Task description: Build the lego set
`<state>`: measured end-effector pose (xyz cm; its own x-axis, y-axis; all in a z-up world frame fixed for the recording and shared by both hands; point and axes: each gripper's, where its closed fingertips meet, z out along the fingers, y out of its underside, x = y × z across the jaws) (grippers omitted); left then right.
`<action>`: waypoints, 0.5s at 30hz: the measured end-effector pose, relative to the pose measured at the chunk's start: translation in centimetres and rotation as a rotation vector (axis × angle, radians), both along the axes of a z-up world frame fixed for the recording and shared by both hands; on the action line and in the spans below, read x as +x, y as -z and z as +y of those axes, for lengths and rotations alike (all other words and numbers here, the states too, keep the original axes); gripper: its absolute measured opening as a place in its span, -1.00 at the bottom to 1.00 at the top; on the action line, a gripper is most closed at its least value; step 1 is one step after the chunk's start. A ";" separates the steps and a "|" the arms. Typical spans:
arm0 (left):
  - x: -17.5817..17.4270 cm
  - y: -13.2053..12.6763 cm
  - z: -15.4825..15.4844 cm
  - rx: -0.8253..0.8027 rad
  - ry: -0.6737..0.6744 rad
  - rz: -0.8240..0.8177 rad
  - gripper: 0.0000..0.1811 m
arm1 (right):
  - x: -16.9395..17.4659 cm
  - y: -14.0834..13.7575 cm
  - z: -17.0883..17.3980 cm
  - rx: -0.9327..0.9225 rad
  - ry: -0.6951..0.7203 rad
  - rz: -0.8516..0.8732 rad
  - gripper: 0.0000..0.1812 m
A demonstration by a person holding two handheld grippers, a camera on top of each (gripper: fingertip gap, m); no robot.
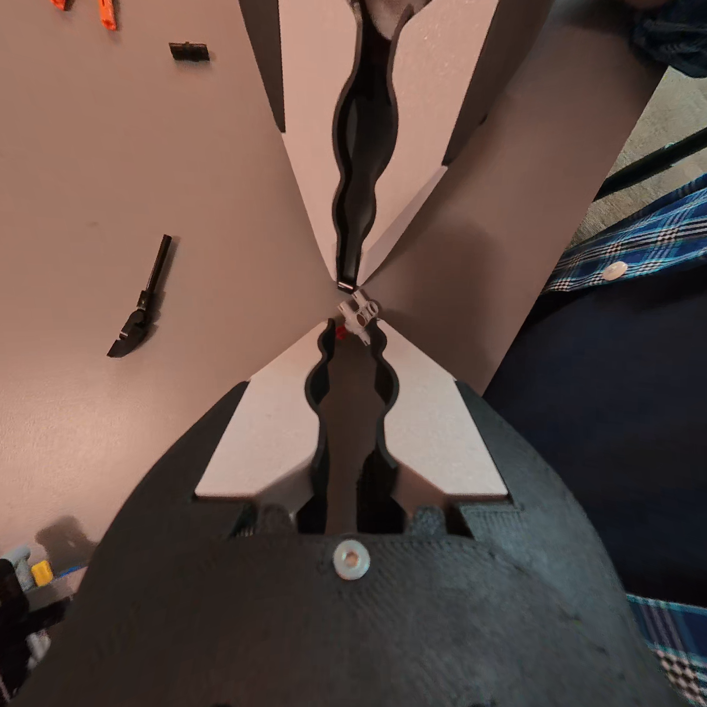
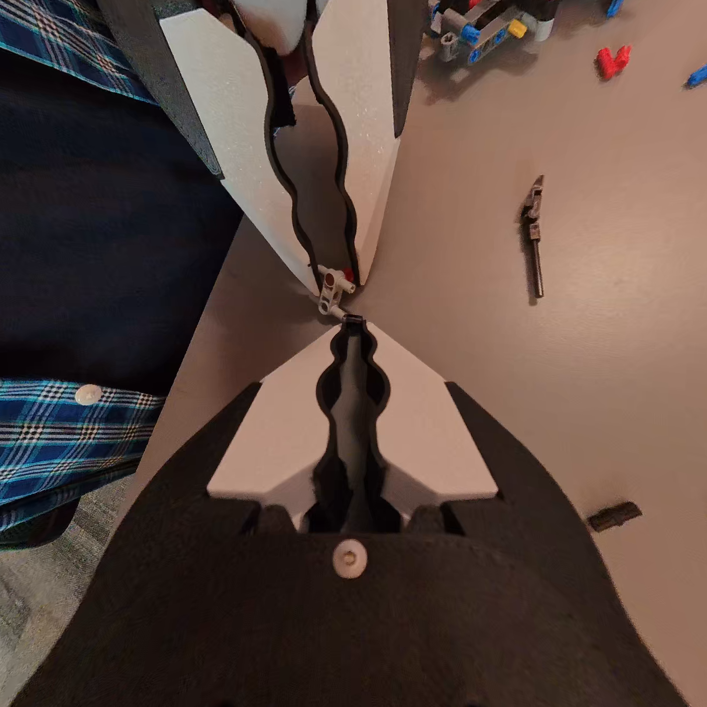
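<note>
So both grippers are meeting tip to tip just above the table, near its edge. The left gripper is pinching a small white connector piece right at its fingertips, with a tiny red pin tucked between the fingers just behind it. From the right wrist view the same white piece is sticking out past the left gripper's tips and angling toward the right gripper, which is clamped down on a little black piece. That black piece is sitting just beside the end of the white connector, maybe touching it, but it's honestly too small to tell for sure. Off to the side, well apart from the action, a black axle with a curved blade part is lying flat on the table, plus a short black brick and some orange bits. A partly built grey and blue assembly and a red part are sitting farther off. Someone's plaid shirt is showing by the table edge.
</note>
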<state>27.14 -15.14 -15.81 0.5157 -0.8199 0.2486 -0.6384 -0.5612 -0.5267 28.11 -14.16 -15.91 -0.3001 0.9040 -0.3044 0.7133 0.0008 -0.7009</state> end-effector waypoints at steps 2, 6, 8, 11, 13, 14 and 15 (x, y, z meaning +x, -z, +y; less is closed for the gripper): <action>0.0 0.0 0.0 0.018 -0.014 -0.001 -0.81 | -0.1 0.0 -0.1 -0.002 0.005 0.000 -0.96; 0.0 0.0 0.0 0.039 -0.040 0.001 -0.81 | -0.1 0.0 -0.3 -0.001 0.012 0.003 -0.96; 0.0 0.0 0.0 0.051 -0.059 0.001 -0.80 | -0.2 -0.1 -0.3 0.012 0.020 0.010 -0.96; 0.0 0.0 0.0 0.070 -0.097 -0.007 -0.80 | -0.2 -0.1 -0.3 0.025 0.048 0.015 -0.96; 0.0 0.0 0.0 0.088 -0.112 -0.009 -0.80 | -0.3 -0.1 -0.3 0.039 0.072 0.019 -0.96; 0.0 0.0 0.0 0.095 -0.117 -0.010 -0.80 | -0.3 -0.1 -0.3 0.044 0.086 0.020 -0.96; 0.0 0.0 0.0 0.099 -0.121 -0.011 -0.80 | -0.3 -0.1 -0.3 0.046 0.100 0.021 -0.96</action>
